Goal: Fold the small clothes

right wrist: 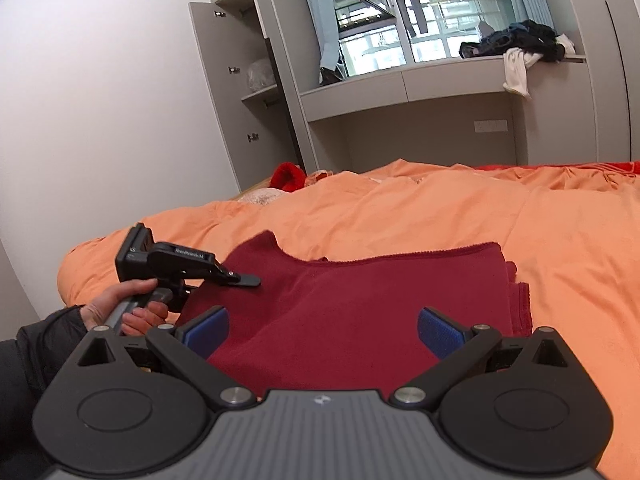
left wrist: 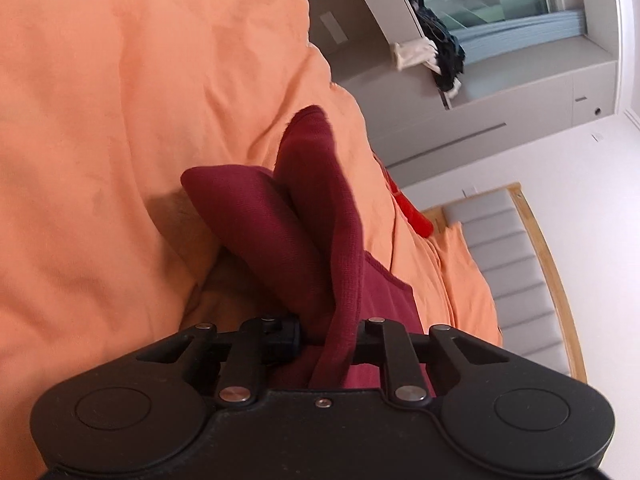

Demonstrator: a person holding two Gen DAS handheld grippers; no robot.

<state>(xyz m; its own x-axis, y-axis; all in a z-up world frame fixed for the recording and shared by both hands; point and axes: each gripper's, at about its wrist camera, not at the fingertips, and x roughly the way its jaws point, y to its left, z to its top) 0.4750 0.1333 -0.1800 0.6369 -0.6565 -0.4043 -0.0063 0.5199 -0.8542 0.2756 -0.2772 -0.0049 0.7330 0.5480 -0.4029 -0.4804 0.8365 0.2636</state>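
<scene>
On the orange bedding (right wrist: 440, 216), maroon garment (right wrist: 360, 312) pinched by left gripper (left wrist: 326, 330), right gripper (right wrist: 322, 330) spread above it.

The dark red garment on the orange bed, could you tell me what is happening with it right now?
A person is folding the dark red garment on the orange duvet with two handheld grippers. The left gripper has its jaws closed on a bunched fold of the cloth at the garment's left edge, lifted off the bedding. The right gripper hovers over the near edge with jaws wide open, holding nothing. Most of the garment lies flat, its right side already layered.
</scene>
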